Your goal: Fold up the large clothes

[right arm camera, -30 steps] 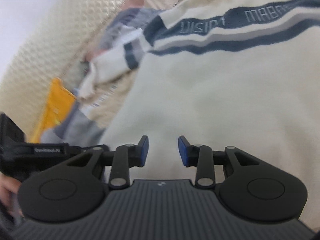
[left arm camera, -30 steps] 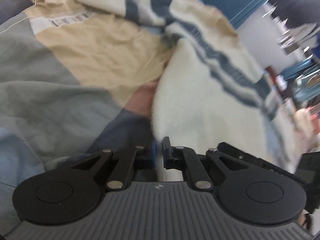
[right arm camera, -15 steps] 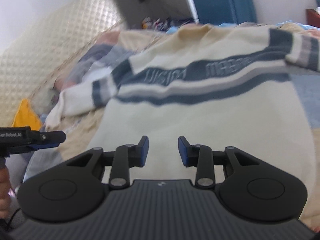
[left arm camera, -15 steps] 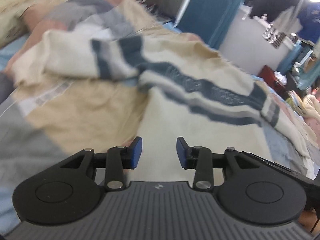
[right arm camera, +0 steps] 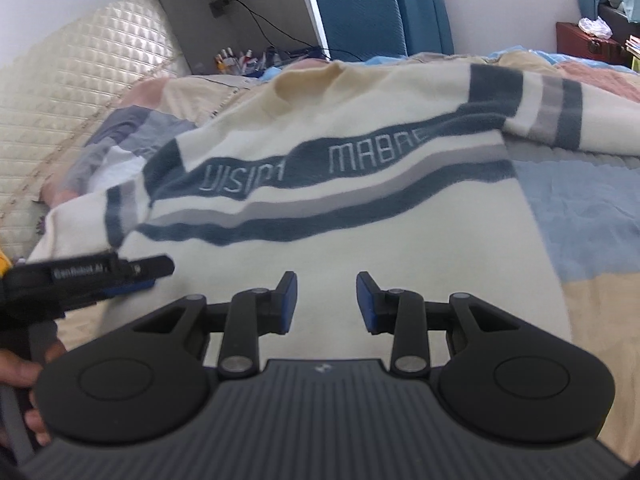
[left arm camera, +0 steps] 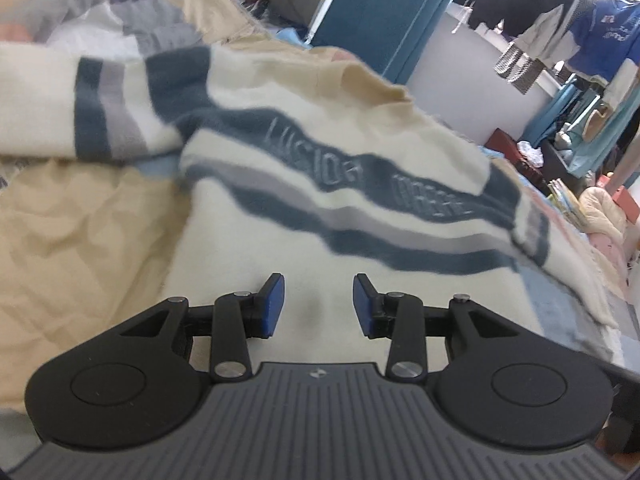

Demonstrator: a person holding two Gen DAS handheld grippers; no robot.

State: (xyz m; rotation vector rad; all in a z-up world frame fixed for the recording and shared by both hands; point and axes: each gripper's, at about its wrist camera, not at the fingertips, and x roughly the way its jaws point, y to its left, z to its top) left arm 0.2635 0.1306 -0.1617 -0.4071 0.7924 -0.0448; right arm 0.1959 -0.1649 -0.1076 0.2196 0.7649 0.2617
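Note:
A cream sweater (left arm camera: 400, 280) with dark blue and grey chest stripes and lettering lies spread on the bed, front up; it also shows in the right wrist view (right arm camera: 360, 248). Its sleeves lie out to both sides, one striped sleeve (left arm camera: 104, 120) at the left and the other striped sleeve (right arm camera: 552, 108) at the right. My left gripper (left arm camera: 319, 300) is open and empty above the sweater's lower body. My right gripper (right arm camera: 326, 300) is open and empty above the same area. The left gripper's side (right arm camera: 92, 280) shows at the left of the right wrist view.
A patchwork bedspread (right arm camera: 580, 232) in blue, beige, grey and pink lies under the sweater. A quilted headboard (right arm camera: 60, 100) stands at the left. Blue panels (right arm camera: 380, 12), a grey cabinet (right arm camera: 232, 4) with cables, and clutter stand beyond the bed's far side.
My left gripper let go of the sweater's hem and opened. Both grippers drew back from the sweater, which now lies flat with more of it in view.

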